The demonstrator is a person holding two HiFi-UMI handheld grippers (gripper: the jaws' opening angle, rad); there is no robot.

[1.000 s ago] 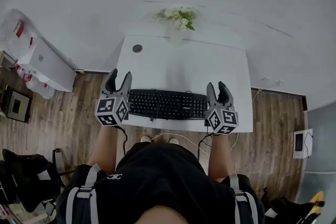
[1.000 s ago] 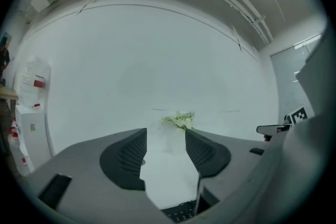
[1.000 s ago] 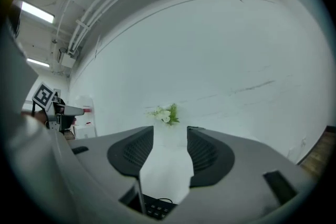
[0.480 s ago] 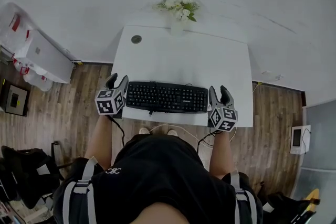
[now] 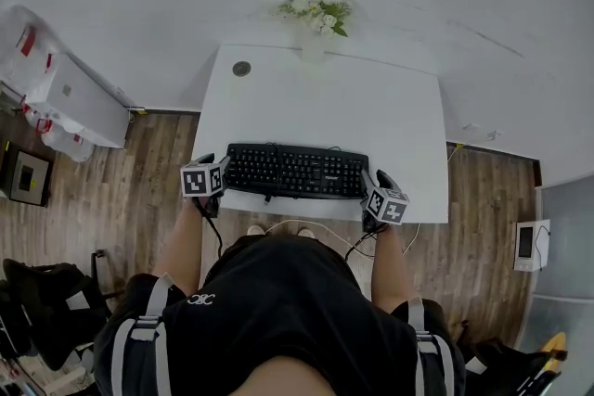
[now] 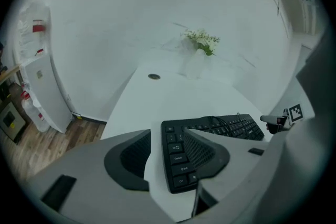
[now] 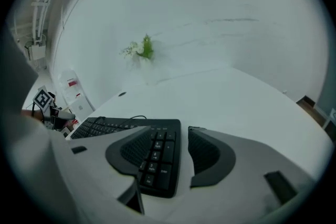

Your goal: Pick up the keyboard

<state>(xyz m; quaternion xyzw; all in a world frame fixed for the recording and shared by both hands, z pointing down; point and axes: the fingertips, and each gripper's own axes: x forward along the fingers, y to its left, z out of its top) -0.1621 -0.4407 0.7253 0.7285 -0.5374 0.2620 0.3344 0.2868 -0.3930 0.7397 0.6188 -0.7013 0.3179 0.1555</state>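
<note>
Far L: white cabinet (image 5: 79, 97) w/ red-marked bags on top, standing on wood floor (image 5: 158, 162), apart from the white tabletop (image 5: 325, 102). Tabletop rear L: small dark round disc (image 5: 241, 69). Rear centre, by the wall: white flowers w/ green leaves in a pale vase (image 5: 318, 17). Left tongs (image 6: 167, 135) at the front L of the tabletop, marker cube up, jaws apart and clamping nothing. They straddle the front L corner of the black keyboard (image 5: 295, 172): outer jaw just off its L end, inner jaw over the key rows. Can't tell if either pad touches it. Keyboard lies flat on the tabletop near the front edge, long side along that edge, approx centred btwn the two tongs. A thin black cable (image 5: 274, 153) crosses its keys near mid-length. Right tongs (image 7: 184, 131) at the keyboard's R end, jaws also apart, nothing clamped: inner jaw over the numpad keys, outer jaw just off the R end, front R corner in the gap. Contact not clear here either. Far R, beyond the tabletop: small white device w/ dark screen (image 5: 525, 244) down by the floor.
</note>
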